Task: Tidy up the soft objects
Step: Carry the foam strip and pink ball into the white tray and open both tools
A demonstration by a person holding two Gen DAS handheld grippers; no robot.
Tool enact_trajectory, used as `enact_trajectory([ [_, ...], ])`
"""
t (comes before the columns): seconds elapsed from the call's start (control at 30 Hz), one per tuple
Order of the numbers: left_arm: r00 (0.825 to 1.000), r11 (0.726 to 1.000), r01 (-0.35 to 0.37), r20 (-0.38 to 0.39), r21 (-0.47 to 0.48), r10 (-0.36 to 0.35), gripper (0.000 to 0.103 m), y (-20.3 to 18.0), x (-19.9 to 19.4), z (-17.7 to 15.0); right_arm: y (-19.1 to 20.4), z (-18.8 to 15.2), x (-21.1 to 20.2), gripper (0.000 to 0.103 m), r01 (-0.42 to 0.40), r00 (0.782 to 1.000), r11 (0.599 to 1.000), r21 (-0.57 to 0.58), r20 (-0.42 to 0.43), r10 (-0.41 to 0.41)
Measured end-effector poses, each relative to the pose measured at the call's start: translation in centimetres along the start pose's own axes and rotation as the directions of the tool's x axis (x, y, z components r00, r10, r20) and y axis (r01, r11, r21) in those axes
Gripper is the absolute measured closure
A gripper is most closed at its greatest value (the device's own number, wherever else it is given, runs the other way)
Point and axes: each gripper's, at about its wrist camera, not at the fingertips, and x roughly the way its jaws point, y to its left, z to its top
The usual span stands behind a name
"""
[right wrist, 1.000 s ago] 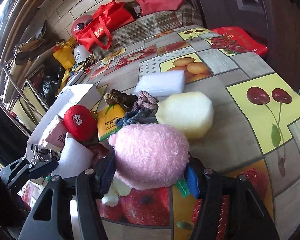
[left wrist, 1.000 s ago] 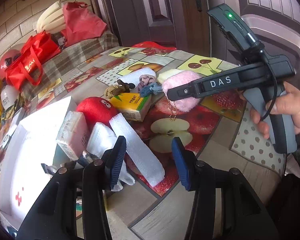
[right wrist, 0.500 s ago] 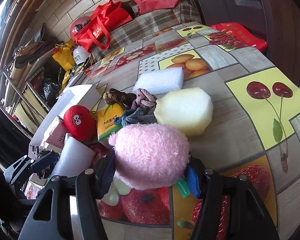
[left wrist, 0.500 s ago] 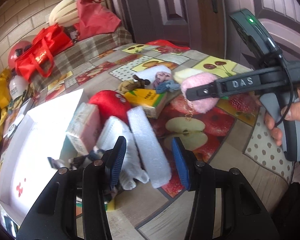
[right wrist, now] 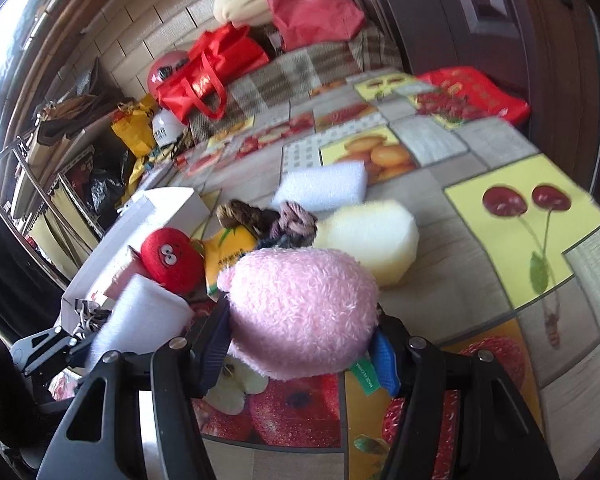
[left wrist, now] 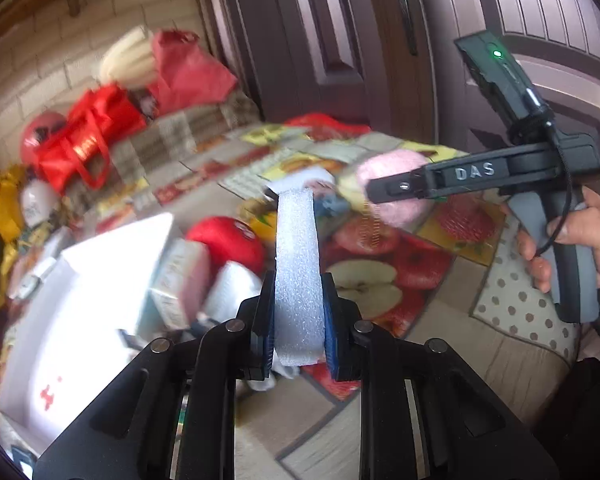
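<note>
Table (right wrist: 480, 236), fruit-print cloth, carries loose pile of soft items; white box (left wrist: 80, 300) sits open at your left.

Step in hand, by my reading — both pickups made, transfer to box pending.

Right gripper (right wrist: 300, 344): jaws part-spread, pads pressed into pink plush (right wrist: 300, 312), plush clear of cloth.

Left gripper (left wrist: 298, 324): jaws clamped tight on white foam strip (left wrist: 296, 264), strip standing forward and up.

Next move calls for you to carry strip over box — release only once above its floor.

R gripper (right wrist: 300, 344) clamps pink plush (right wrist: 300, 312)
</note>
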Motion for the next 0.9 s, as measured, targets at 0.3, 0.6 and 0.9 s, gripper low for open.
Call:
enact_trajectory([
  [0.3, 0.984, 0.991, -0.119, 0.124, -0.062, 0.126, 0.085, 3.1, -3.5, -1.2, 3.7, -0.7, -3.8, 0.042, -0.002, 0.964, 0.996, -0.094, 0.265, 0.027],
  [0.6, 0.968, 0.965, -0.181, 0.140, -0.192, 0.209, 0.084, 7.0, -5.1, -2.8, 7.8, -1.3, -2.9, 0.041, 0.002, 0.947, 0.981, -0.196, 0.315, 0.061],
  [0.9, 0.957, 0.923, -0.223, 0.111, -0.315, 0.269, 0.084, 11.1, -5.7, -4.5, 11.9, -2.1, -1.4, 0.041, -0.006, 0.950, 0.951, -0.308, 0.297, 0.102],
])
